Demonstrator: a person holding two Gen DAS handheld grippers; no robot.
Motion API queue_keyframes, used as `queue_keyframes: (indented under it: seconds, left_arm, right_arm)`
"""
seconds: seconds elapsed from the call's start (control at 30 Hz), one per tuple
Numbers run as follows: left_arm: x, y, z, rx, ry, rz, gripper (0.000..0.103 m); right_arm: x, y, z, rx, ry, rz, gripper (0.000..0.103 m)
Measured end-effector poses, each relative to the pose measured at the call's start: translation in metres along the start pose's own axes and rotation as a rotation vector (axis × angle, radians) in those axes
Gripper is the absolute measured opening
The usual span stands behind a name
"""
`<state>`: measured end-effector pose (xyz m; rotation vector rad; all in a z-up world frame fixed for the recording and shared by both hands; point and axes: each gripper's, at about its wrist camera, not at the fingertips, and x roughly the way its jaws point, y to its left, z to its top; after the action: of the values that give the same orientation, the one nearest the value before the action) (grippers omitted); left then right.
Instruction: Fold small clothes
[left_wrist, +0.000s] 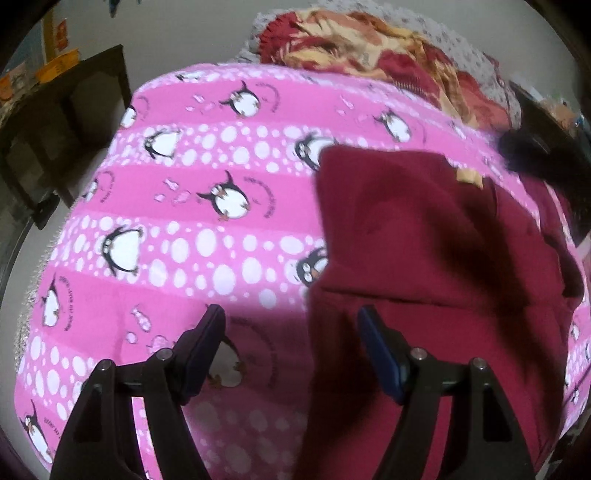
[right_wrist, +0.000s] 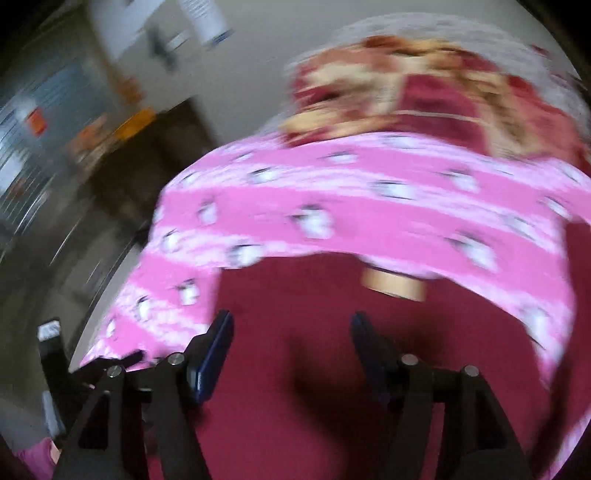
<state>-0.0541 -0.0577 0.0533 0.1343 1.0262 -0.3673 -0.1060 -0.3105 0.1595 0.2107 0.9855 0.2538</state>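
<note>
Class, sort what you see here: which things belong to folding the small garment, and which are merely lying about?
Belongs to the job:
maroon garment
left gripper
right gripper

Lying about:
pink penguin blanket
red floral cloth
dark wooden furniture

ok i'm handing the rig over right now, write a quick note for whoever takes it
Left gripper: open, holding nothing, above the pink penguin blanket at the garment's edge.
Right gripper: open, nothing between its fingers, over the maroon garment.
The maroon garment lies on the blanket with one layer folded over; a tan label shows near its top.
A red and yellow patterned cloth lies behind.
Done: at least one fold, it seems. Left: finish folding; the right view is blurred, so check first.
</note>
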Motion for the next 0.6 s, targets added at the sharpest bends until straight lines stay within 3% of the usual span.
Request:
queue_keyframes:
  seconds: [0.1, 0.2, 0.27, 0.3, 0.5, 0.6]
  left_arm:
    - [0.015, 0.004, 0.0, -0.026, 0.02, 0.01, 0.073]
    - [0.028, 0.013, 0.003, -0.071, 0.038, -0.003, 0.073]
    - [0.034, 0.017, 0.001, -0.073, 0.055, -0.018, 0.073]
    - [0.036, 0.018, 0.0, -0.067, 0.056, -0.02, 0.073]
    - [0.03, 0.029, -0.002, -0.075, 0.04, -0.048, 0.073]
    - [0.021, 0.034, 0.003, -0.087, 0.022, -0.026, 0.073]
  right_arm:
    - [0.056, 0.035, 0.019, -0.146, 0.095, 0.022, 0.07]
    - [0.103, 0.058, 0.026, -0.25, 0.159, -0.025, 0.07]
    - [0.13, 0.059, 0.024, -0.298, 0.209, -0.063, 0.044]
    - [0.143, 0.057, 0.023, -0.307, 0.259, -0.056, 0.011]
    - [0.15, 0.056, 0.037, -0.172, 0.186, 0.108, 0.009]
    - [0.171, 0.058, 0.038, -0.157, 0.201, 0.089, 0.009]
